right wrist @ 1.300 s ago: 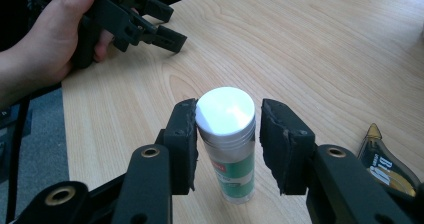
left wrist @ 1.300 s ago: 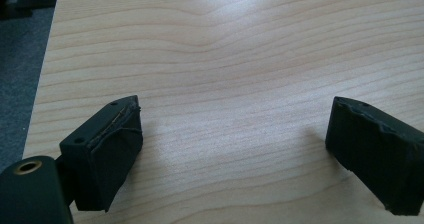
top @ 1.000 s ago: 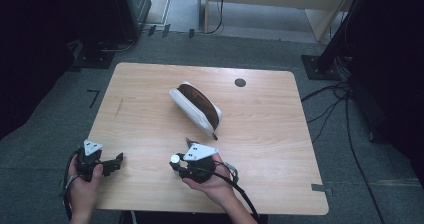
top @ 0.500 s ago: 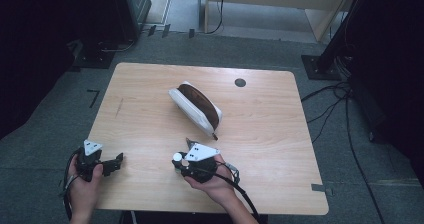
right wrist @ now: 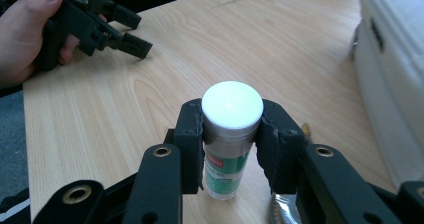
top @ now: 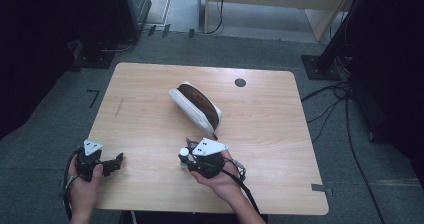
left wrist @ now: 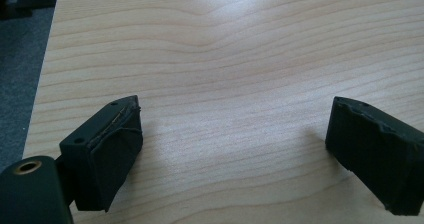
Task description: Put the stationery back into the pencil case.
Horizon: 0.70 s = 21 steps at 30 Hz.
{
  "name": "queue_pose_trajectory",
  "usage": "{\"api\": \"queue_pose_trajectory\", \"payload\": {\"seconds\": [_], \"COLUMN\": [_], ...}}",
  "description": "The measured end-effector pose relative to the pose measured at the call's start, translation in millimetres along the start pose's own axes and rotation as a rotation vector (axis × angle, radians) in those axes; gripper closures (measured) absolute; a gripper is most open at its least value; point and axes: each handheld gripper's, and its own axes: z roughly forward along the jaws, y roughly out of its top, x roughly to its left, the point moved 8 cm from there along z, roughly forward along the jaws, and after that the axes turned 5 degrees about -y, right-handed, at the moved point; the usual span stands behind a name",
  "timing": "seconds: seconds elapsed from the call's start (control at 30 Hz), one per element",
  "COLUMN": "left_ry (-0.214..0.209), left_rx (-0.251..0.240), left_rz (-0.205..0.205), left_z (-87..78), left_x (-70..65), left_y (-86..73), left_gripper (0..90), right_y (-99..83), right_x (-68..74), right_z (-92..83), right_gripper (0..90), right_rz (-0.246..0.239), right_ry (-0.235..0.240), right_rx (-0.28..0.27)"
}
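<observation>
I have my right gripper (right wrist: 232,149) closed on a small bottle (right wrist: 227,149), its two black pads pressing the clear neck just under the white cap (right wrist: 232,105), so the bottle stands upright between them with its green and red label hanging below the grip. I hold it high on the body, I think, because that keeps the base free to meet whatever it goes down on or into, and the cap's rim gives the pads something to catch if the bottle slips. In the high view this gripper (top: 192,160) sits near the front edge of the wooden table (top: 280,129), a little right of the middle, with the bottle's cap showing at its left side. Just beyond it lies the white pouch (top: 192,106), open at the top with its brown lining (top: 200,98) facing up; it lies slantwise, its near end close to my right gripper but apart from it. That open mouth looks like the likely place for the bottle, which would explain why I carry the bottle upright and near it. My left gripper (left wrist: 240,154) rests at the near left of the table, well apart from the pouch, jaws spread wide with nothing but bare wood between them; from above it (top: 112,163) looks parked out of the way, ready to steady the pouch should it slide. A small dark disc (top: 240,82) sits in the table top at the far side.
</observation>
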Motion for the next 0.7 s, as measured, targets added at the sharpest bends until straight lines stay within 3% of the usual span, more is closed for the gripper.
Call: {"api": "queue_pose_trajectory", "payload": {"seconds": [0.7], "left_ry": [0.000], "left_rx": [-0.001], "left_rz": [-0.002], "left_z": [0.1], "left_x": [-0.2], "left_y": [0.1], "left_gripper": [8.3], "right_y": [25.8], "right_x": [-52.3], "right_z": [-45.7], "right_gripper": [65.2], "right_rz": [0.059], "right_ry": [-0.114], "right_rx": [-0.046]}}
